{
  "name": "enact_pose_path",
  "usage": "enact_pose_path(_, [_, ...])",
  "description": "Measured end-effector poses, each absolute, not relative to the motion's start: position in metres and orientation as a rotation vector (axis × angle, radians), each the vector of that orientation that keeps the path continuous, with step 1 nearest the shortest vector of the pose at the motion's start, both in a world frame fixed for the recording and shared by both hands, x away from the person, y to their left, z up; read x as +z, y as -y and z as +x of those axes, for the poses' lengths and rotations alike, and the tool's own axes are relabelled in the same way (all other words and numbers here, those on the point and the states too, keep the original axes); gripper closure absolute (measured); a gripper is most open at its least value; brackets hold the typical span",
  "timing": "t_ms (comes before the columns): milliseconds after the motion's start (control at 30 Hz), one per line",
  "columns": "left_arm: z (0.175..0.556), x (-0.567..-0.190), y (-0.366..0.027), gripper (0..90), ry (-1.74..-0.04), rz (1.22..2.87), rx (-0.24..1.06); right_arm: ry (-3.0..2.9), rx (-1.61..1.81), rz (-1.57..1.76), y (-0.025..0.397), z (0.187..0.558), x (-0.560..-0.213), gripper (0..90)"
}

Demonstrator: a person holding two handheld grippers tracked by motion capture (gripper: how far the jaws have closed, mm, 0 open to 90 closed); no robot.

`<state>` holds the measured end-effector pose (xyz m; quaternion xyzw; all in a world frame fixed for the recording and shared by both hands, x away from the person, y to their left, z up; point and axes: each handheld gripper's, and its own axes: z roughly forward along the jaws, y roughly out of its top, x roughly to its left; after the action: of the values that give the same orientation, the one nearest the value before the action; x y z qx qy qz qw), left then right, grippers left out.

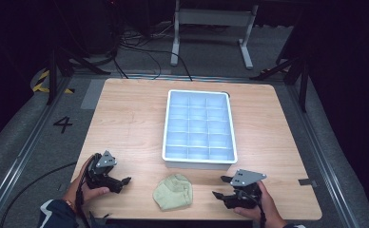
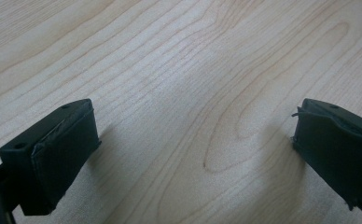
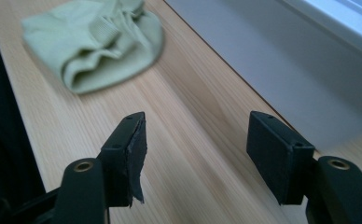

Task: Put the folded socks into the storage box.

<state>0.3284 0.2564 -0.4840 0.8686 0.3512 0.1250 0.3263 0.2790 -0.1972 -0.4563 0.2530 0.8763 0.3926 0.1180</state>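
A crumpled pale green cloth (image 1: 173, 191) lies near the table's front edge, between my two grippers; in the right gripper view the cloth (image 3: 95, 39) sits ahead to the left. My left gripper (image 1: 123, 181) rests low at the front left, open, its black jaws wide apart over bare wood (image 2: 193, 135). My right gripper (image 1: 223, 186) is at the front right, open, pointing toward the cloth with nothing between its jaws (image 3: 195, 140). A white divided tray (image 1: 199, 161) stands in the middle of the table, just behind the cloth.
The tray's outer wall (image 3: 281, 60) runs close along the right gripper's right side. The wooden table (image 1: 125, 123) has bare room left and right of the tray. A white stand (image 1: 211, 19) and cables lie on the floor beyond.
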Motion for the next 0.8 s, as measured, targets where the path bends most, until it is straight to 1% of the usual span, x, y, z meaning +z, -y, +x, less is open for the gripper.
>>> enact_pose_path(300, [0.328, -0.484, -0.256, 0.2, -0.923, 2.274, 0.326, -2.637, 1.173, 0.608, 0.143, 0.283, -0.457, 36.9])
enact_pose_path(800, [0.328, -0.484, -0.256, 0.3, -0.923, 2.274, 0.326, -2.673, 1.183, 0.573, 0.105, 0.295, -0.465, 31.5])
